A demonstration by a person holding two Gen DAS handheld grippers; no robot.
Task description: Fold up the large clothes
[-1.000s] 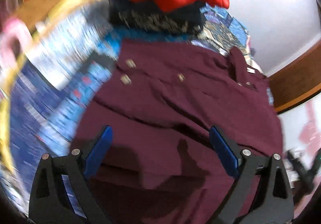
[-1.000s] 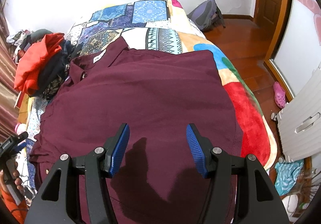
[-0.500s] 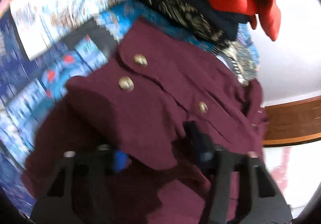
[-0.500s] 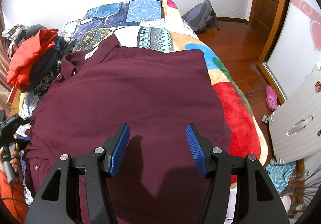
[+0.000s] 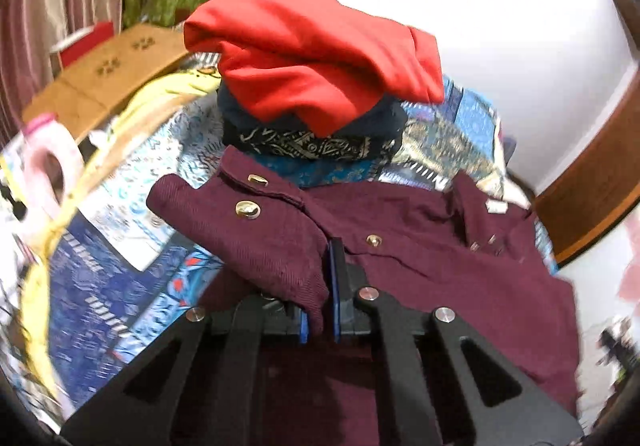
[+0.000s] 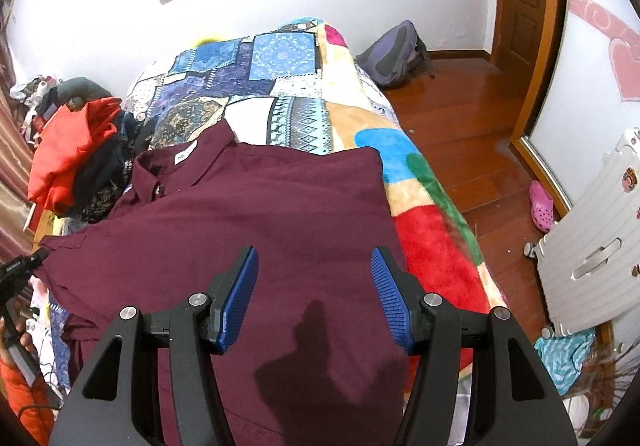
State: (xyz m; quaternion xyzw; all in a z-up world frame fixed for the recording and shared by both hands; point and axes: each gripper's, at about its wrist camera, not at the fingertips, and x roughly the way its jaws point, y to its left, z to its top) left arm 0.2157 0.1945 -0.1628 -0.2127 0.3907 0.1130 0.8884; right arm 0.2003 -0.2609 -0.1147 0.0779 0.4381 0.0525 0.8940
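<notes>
A large maroon button shirt (image 6: 256, 222) lies spread on the patchwork bedspread (image 6: 280, 78), collar toward the far wall. In the left wrist view my left gripper (image 5: 322, 286) is shut on the shirt's cuffed sleeve (image 5: 248, 230), which has gold buttons and is lifted and folded over the shirt body (image 5: 460, 270). In the right wrist view my right gripper (image 6: 314, 298) is open and empty, hovering above the shirt's lower middle. The left gripper also shows in the right wrist view (image 6: 20, 270), at the shirt's left edge.
A pile of folded clothes topped by a red garment (image 5: 312, 58) sits on the bed just beyond the sleeve, also in the right wrist view (image 6: 72, 154). The bed's right edge drops to a wooden floor (image 6: 472, 134) with a backpack (image 6: 396, 54) and a white panel (image 6: 592, 238).
My left gripper went from open above the shirt to shut on the sleeve cuff and lifted it. My right gripper stayed open and drifted slightly over the shirt.
</notes>
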